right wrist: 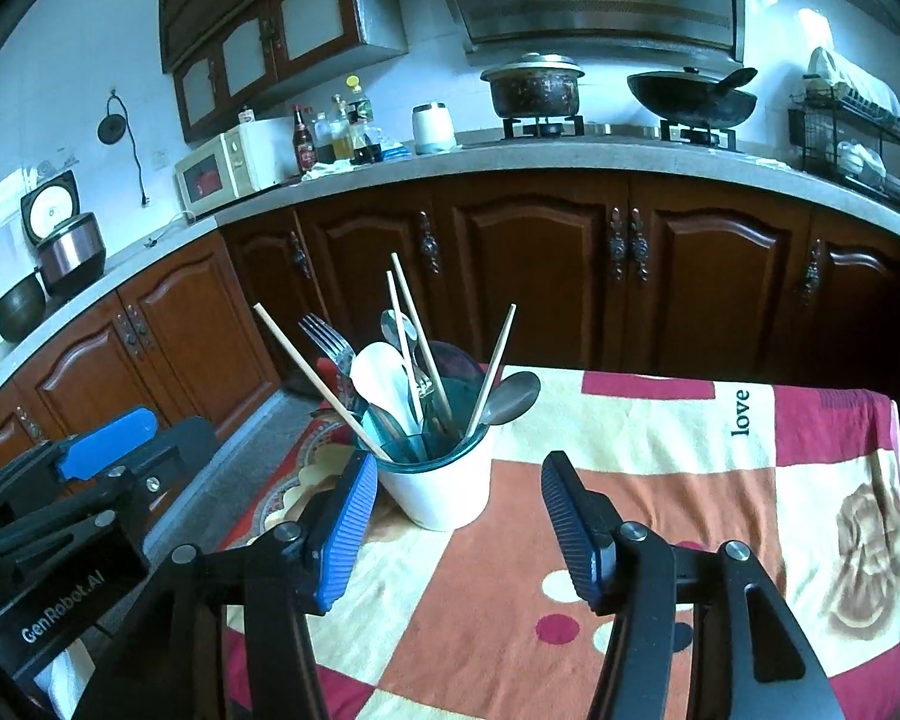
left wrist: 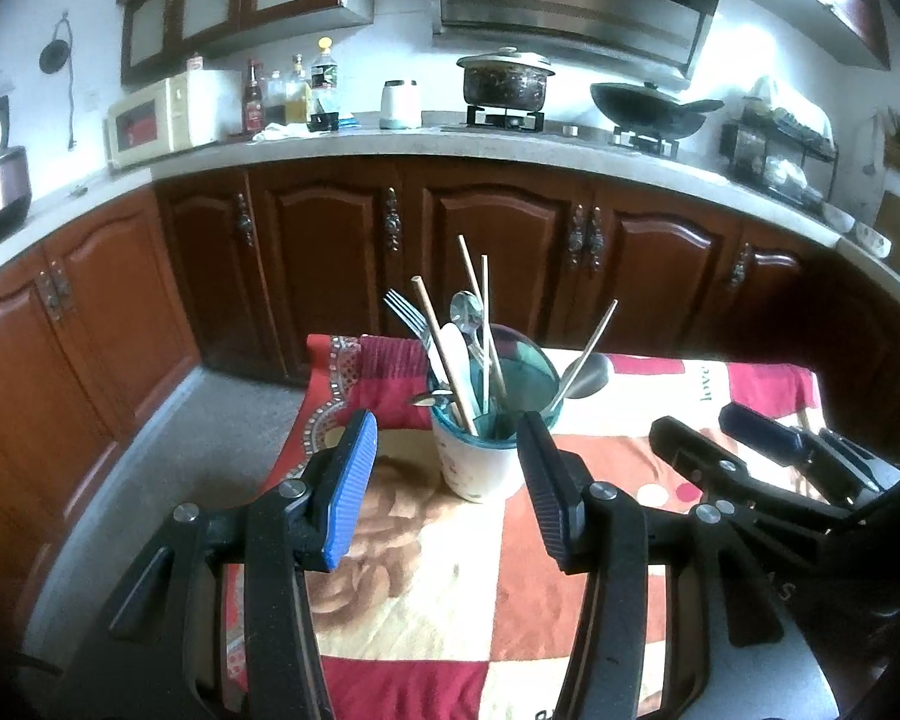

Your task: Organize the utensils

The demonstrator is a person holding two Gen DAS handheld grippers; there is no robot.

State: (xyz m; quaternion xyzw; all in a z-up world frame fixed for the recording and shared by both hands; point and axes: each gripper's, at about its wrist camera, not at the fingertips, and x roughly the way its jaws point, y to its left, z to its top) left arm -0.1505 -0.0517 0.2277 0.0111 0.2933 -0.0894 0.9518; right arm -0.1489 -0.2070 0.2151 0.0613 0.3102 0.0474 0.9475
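A white utensil cup (left wrist: 477,465) (right wrist: 441,495) with a teal glass rim stands on the patterned tablecloth (left wrist: 450,588) (right wrist: 660,480). Inside it stand wooden chopsticks (left wrist: 444,354) (right wrist: 315,378), a fork (left wrist: 407,315) (right wrist: 327,336), metal spoons (left wrist: 467,312) (right wrist: 510,399) and a white spoon (right wrist: 381,378). My left gripper (left wrist: 447,432) is open just short of the cup, nothing between its fingers. My right gripper (right wrist: 459,474) is open too, its fingers either side of the cup's near face without touching it. Each gripper shows at the edge of the other's view.
The table drops off to the floor (left wrist: 210,420) on the left and at its far edge. Brown cabinets (left wrist: 486,252) run behind under a grey counter (right wrist: 510,162) with a microwave (right wrist: 228,171), bottles, a pot (right wrist: 534,90), a wok (right wrist: 690,99) and a dish rack (right wrist: 852,120).
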